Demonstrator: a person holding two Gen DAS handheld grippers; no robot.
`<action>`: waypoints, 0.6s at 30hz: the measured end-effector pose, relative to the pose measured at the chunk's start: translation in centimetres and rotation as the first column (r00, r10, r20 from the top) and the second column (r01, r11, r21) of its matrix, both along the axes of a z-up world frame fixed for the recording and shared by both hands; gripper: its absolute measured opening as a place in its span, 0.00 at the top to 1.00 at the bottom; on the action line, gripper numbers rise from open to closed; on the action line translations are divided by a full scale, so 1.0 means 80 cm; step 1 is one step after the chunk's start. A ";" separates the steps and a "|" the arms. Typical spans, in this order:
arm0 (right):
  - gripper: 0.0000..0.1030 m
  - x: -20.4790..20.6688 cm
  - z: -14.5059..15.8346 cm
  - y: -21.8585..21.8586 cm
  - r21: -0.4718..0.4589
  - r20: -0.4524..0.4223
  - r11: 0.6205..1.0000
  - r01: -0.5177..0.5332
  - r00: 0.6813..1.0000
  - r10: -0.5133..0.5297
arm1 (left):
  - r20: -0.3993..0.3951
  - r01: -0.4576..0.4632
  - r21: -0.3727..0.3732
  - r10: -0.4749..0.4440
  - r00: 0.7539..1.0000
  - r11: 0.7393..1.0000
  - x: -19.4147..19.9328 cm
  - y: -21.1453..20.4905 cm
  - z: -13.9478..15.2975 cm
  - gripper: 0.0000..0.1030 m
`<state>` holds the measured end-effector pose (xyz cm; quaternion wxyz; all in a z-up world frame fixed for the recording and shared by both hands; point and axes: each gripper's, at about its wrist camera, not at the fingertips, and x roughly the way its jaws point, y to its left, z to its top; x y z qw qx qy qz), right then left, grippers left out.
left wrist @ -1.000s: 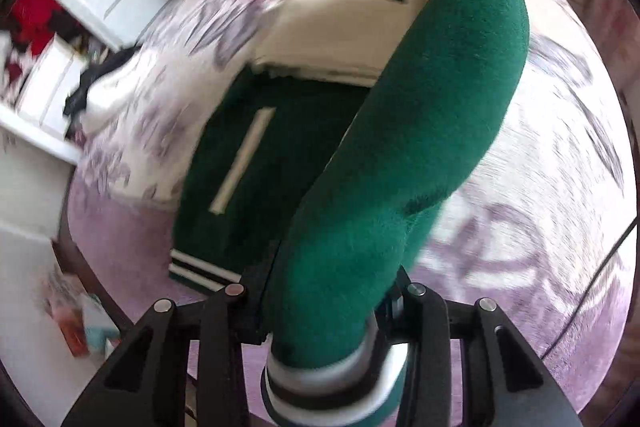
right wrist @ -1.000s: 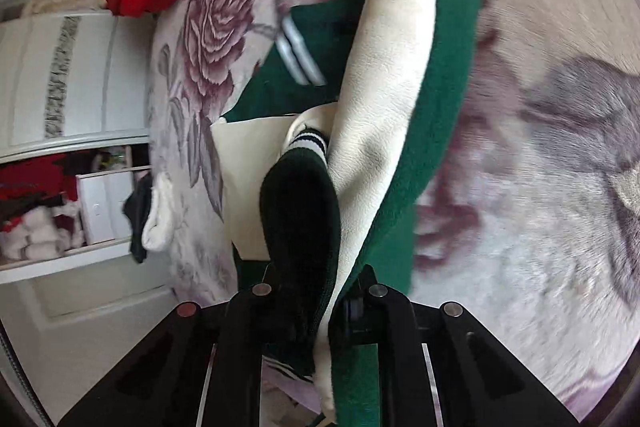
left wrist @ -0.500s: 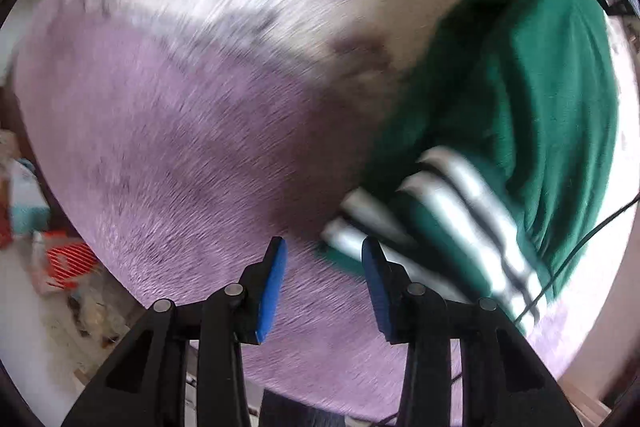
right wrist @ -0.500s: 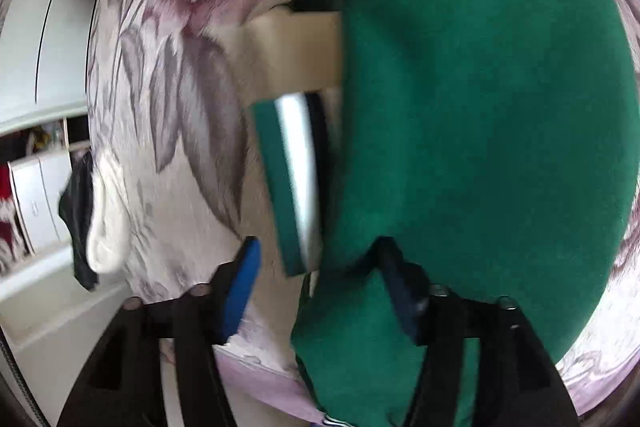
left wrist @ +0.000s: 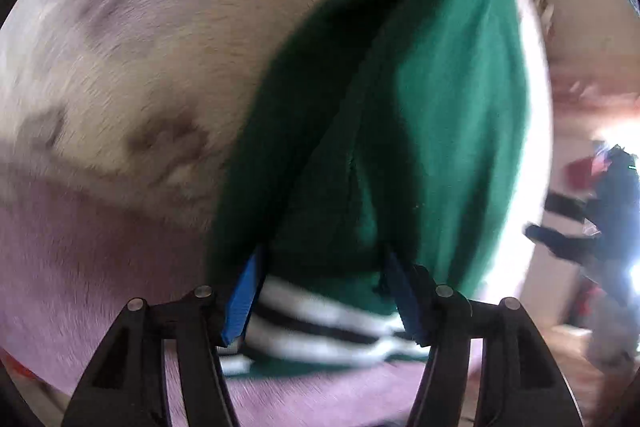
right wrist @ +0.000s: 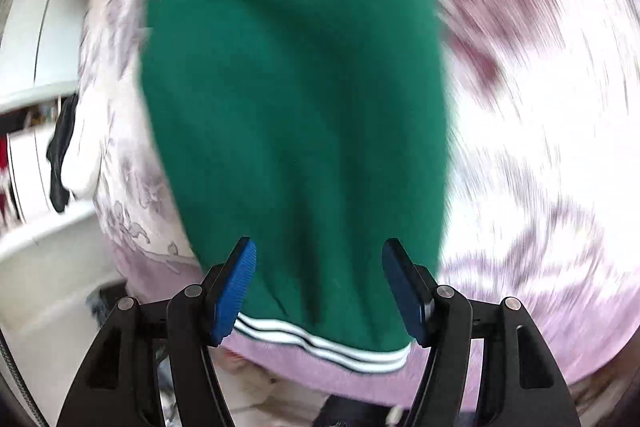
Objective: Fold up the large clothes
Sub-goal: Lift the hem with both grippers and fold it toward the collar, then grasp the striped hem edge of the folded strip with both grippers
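Green jacket (right wrist: 296,99) lying on the floral bedspread (right wrist: 552,131), with both of your grippers poised over its striped hem.

Your left gripper (left wrist: 322,291) is opening, its blue pads either side of the jacket's striped band (left wrist: 320,323); blur hides whether they touch it. Your right gripper (right wrist: 320,291) stands wide, pads clear of the cloth, the jacket's hem (right wrist: 320,343) between them. Left of the jacket, beyond the bedspread, is a white cupboard (right wrist: 36,27); its contents are too blurred to tell.
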<state>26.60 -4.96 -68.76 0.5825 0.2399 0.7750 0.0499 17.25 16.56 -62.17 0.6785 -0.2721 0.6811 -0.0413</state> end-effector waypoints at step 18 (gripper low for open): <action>0.35 0.228 0.067 0.066 -0.030 0.268 0.996 -0.082 0.960 0.087 | 0.145 -0.196 0.120 0.178 0.973 0.973 -0.090 0.002 0.049 0.84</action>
